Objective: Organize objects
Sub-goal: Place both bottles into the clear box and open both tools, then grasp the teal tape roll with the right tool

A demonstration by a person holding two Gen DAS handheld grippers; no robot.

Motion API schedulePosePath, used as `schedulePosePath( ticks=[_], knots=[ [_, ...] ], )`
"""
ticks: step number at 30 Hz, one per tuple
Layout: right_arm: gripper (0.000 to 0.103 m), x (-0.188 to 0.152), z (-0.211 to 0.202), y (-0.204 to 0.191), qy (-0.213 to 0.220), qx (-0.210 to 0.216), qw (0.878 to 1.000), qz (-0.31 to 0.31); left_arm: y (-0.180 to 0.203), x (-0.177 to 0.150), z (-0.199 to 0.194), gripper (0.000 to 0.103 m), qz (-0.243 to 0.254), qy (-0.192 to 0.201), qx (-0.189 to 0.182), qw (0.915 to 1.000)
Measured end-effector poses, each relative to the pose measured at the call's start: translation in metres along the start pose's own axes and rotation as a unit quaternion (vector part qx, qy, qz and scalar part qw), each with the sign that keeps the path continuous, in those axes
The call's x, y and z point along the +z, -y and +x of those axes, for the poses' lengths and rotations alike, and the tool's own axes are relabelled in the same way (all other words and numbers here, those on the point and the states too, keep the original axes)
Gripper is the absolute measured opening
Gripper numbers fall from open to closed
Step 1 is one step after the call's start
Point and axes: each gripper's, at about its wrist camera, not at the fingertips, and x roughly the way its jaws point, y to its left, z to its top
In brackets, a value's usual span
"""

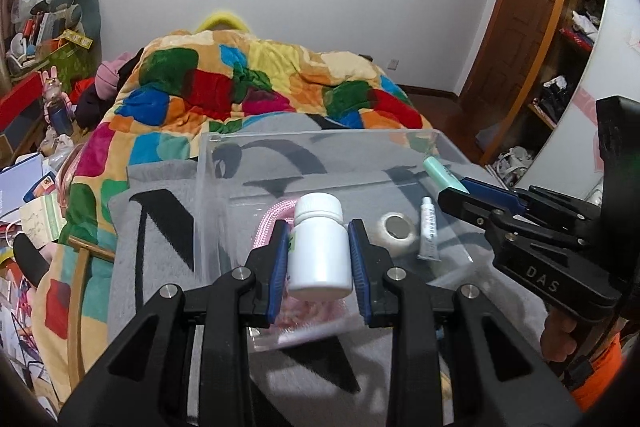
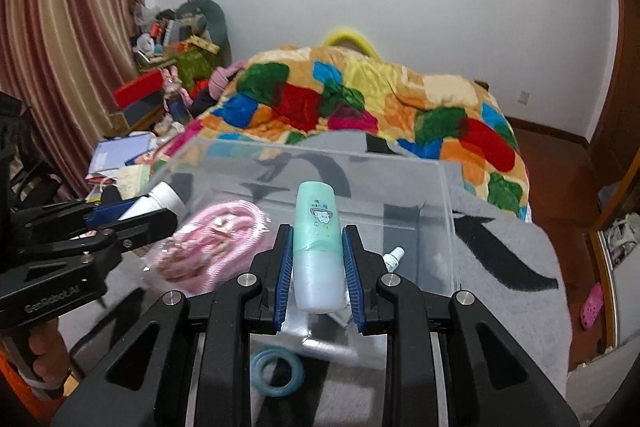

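— So what's the left gripper [image 1: 319, 259] doing at lower centre?
— Clenching a white pill bottle [image 1: 319, 247] over the clear acrylic box [image 1: 320, 139], presumably for dropping in.
— And the right gripper [image 2: 316, 263]?
— Gripping a mint-green tube [image 2: 318, 247], hovering over the same box.

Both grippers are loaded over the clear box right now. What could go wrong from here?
1. The left gripper and right gripper hold the white bottle and green tube close together over the clear box; they may collide.
2. A dropped bottle could land on the pink cord packet and tip.
3. The small white tube and tape roll crowd the right side.
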Motion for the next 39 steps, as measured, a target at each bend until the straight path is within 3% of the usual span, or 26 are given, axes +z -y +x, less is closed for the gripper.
schedulePosePath(
  ticks=[9,15,19,21,29,33,39],
  knots=[
    [0.023,-0.007,0.028,0.008,-0.041,-0.012,0.999,-0.008,0.003,-0.002,0.014,0.033,0.007,-0.020,0.003,0.9998],
    [0.026,-0.011,0.018,0.008,-0.044,0.005,0.999,-0.012,0.009,-0.003,-0.003,0.036,0.017,-0.008,0.000,0.9998],
    [0.027,-0.012,0.001,0.007,-0.033,0.011,0.999,-0.013,0.015,-0.006,-0.019,0.046,0.027,0.005,0.005,0.9996],
    [0.027,-0.015,-0.010,0.009,-0.027,0.017,0.999,-0.010,0.018,-0.011,-0.027,0.052,0.033,0.011,0.007,0.9994],
    [0.030,-0.033,-0.041,0.004,-0.017,0.038,0.999,-0.019,0.025,-0.035,-0.040,0.057,0.044,0.004,-0.002,0.9990],
    [0.039,-0.046,-0.045,-0.003,-0.018,0.042,0.999,-0.027,0.029,-0.050,-0.043,0.061,0.050,-0.003,-0.004,0.9987],
    [0.039,-0.068,-0.027,-0.019,-0.047,0.047,0.997,-0.045,0.030,-0.071,-0.039,0.061,0.057,-0.029,-0.015,0.9978]
  ],
)
